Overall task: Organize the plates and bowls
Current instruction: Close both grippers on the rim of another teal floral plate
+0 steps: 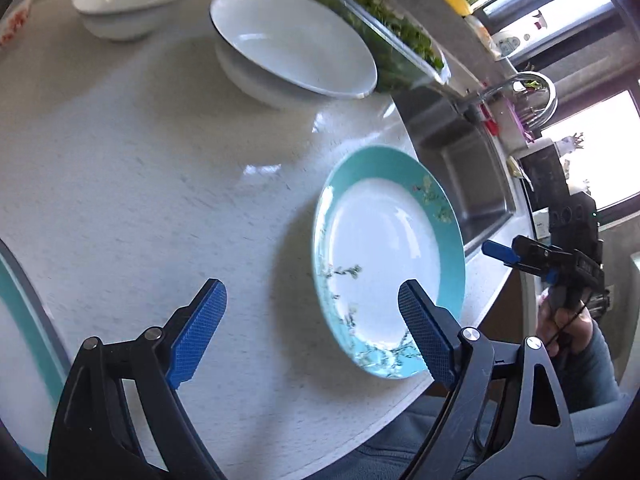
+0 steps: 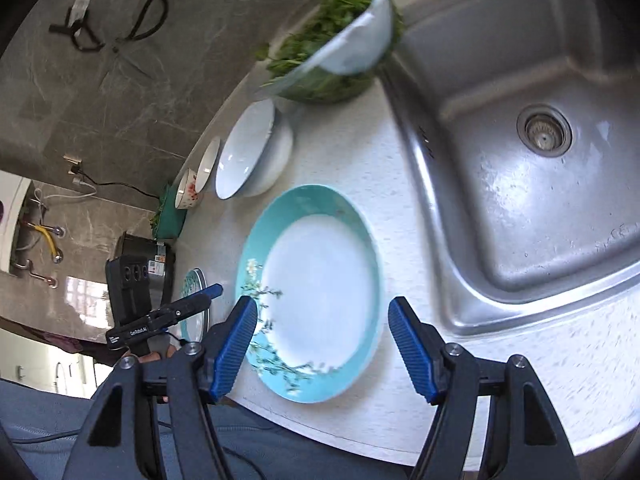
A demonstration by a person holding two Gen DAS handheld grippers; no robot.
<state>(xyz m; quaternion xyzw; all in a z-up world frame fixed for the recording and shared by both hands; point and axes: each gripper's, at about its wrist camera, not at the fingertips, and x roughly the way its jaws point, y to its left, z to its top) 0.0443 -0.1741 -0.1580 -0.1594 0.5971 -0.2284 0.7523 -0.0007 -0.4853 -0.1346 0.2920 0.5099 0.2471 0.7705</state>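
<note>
A teal-rimmed floral plate (image 1: pixel 384 256) lies on the white counter near its front edge; it also shows in the right wrist view (image 2: pixel 320 296). My left gripper (image 1: pixel 312 324) is open and empty, above the counter just left of that plate. My right gripper (image 2: pixel 322 344) is open and empty, hovering over the plate's near rim; it also shows in the left wrist view (image 1: pixel 504 254). A large white bowl (image 1: pixel 292 40) stacked on another sits behind, with a smaller white bowl stack (image 1: pixel 132 0) further left. A second teal plate (image 1: pixel 20 320) is at the left edge.
A glass bowl of green vegetables (image 2: pixel 340 48) stands behind the white bowls (image 2: pixel 248 152). A steel sink (image 2: pixel 532 160) lies right of the plate. A small red-patterned bowl (image 2: pixel 188 192) sits at the far end of the row. The counter's front edge (image 2: pixel 360 436) is close below the plate.
</note>
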